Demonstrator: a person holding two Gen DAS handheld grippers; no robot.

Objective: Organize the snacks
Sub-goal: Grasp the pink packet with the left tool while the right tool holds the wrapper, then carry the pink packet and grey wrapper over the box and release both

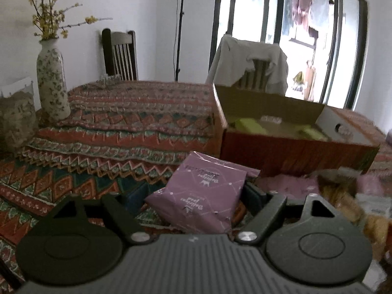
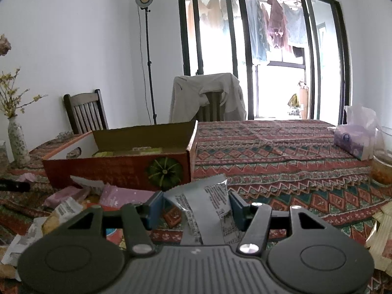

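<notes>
The left gripper (image 1: 196,196) is clamped on a purple packet (image 1: 201,196), which it holds above the tablecloth (image 1: 110,127). The right gripper (image 2: 196,205) is clamped on a grey packet (image 2: 208,208) (printed text on it). The box (image 2: 117,169) stands just behind, with green packets (image 1: 250,125) inside.

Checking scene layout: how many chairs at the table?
2. A bare dark wooden chair at the far side near the vase; another draped with a grey garment, behind the cardboard box. Others may be out of view.
</notes>
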